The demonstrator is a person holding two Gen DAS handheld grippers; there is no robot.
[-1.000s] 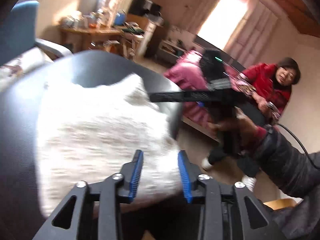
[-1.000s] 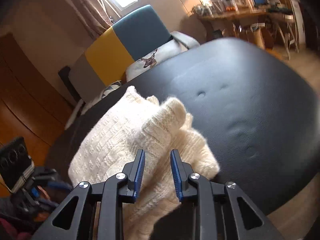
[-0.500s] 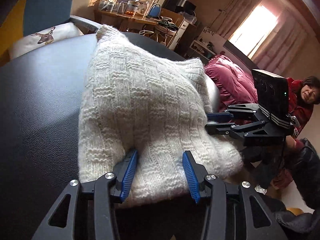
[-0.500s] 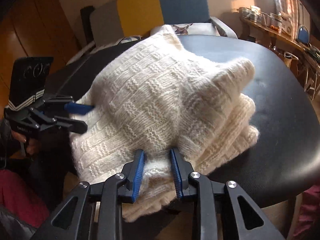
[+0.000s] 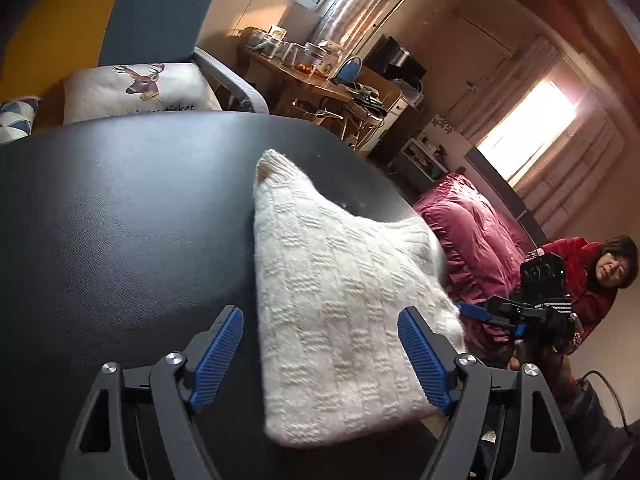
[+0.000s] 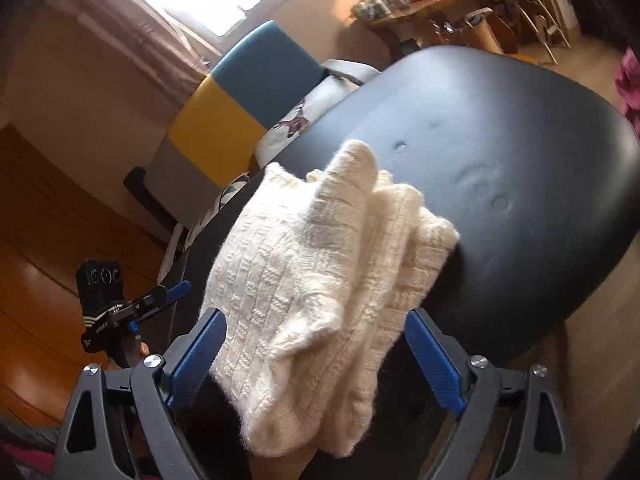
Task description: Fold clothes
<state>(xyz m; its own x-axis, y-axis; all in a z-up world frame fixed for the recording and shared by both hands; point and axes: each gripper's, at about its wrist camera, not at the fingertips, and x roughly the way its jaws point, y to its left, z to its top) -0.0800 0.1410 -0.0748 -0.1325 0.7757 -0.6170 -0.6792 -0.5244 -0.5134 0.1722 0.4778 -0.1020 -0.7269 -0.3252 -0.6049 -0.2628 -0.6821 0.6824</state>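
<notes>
The folded cream knit sweater (image 5: 340,300) lies at the near edge of the black bench (image 5: 120,208), with the left tongs (image 5: 320,352) and right tongs (image 6: 316,356) both spread wide apart, gripping nothing.

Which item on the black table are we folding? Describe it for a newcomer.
Start at the round black table filling the view. At its near edge lies a cream knitted sweater, basket-weave textured, bunched in folds and overhanging the rim. It is the only thing on the table.
</notes>
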